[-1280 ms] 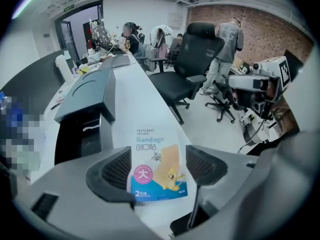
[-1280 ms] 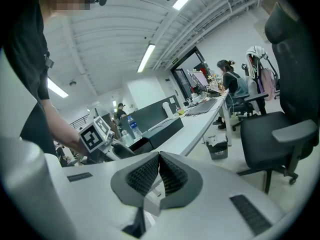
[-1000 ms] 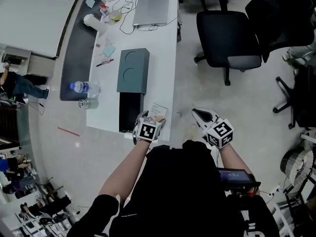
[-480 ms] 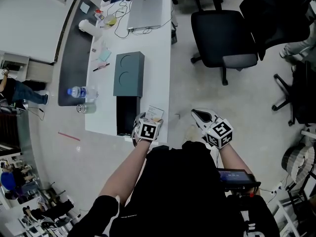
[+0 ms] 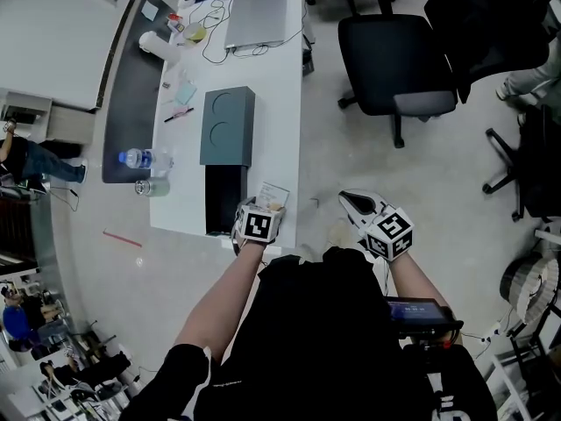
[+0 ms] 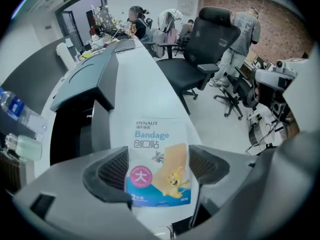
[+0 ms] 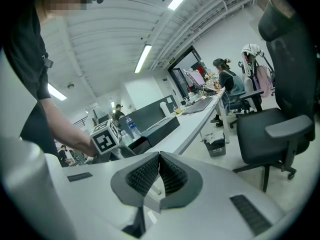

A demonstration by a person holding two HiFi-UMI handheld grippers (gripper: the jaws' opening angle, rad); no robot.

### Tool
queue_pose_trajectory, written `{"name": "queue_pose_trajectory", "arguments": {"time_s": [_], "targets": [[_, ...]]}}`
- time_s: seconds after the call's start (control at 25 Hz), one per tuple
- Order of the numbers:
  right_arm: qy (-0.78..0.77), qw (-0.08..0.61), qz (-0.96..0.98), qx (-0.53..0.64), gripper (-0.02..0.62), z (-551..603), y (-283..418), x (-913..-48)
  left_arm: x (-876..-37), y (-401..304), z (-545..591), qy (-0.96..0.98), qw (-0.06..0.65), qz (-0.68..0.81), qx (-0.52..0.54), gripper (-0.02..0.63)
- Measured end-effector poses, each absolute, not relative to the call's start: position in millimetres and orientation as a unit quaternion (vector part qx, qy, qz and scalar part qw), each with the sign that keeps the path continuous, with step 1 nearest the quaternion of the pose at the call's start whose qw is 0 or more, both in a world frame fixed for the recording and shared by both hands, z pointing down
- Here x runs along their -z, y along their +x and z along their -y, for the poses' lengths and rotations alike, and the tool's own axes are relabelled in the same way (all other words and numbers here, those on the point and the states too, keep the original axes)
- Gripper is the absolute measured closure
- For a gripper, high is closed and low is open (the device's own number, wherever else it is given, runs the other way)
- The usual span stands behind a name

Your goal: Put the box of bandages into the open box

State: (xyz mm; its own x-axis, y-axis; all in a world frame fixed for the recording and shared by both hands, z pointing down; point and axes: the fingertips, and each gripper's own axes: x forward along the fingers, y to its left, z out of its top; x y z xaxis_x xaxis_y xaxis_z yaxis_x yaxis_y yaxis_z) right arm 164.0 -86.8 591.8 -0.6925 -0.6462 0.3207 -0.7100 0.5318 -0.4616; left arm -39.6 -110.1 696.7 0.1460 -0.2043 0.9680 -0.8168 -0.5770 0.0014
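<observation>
Two grippers noted at this moment.

1. Left gripper point(image 6: 159, 173): I read its jaws as spread, with the box of bandages point(image 6: 159, 160) lying flat and face up between them near the edge of the white table point(image 5: 282, 103). I could not tell whether the pads touched its sides.
2. Right gripper point(image 7: 159, 171): jaws pressed together with nothing between them, held off the table over the floor.
3. Open box point(image 5: 224, 198): black, on the table just beside the box of bandages, to its left.
4. Grey-green lid point(image 5: 228, 126): directly beyond the open box.
</observation>
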Motion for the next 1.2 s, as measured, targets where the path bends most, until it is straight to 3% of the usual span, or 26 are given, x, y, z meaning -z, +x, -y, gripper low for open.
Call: {"name": "queue_pose_trajectory", "arguments": {"time_s": [0.92, 1.2], "targets": [[0.369, 0.069, 0.885, -0.274, 0.569, 71.5, 128.1, -576.9, -625.4, -27.7, 97.1, 0.781, 0.288, 0.371, -0.41, 0.23], [0.349, 0.076, 0.895, -0.266, 0.569, 87.2, 95.3, -578.4, -612.8, -58.7, 100.7, 0.783, 0.3, 0.397, -0.373, 0.23]]}}
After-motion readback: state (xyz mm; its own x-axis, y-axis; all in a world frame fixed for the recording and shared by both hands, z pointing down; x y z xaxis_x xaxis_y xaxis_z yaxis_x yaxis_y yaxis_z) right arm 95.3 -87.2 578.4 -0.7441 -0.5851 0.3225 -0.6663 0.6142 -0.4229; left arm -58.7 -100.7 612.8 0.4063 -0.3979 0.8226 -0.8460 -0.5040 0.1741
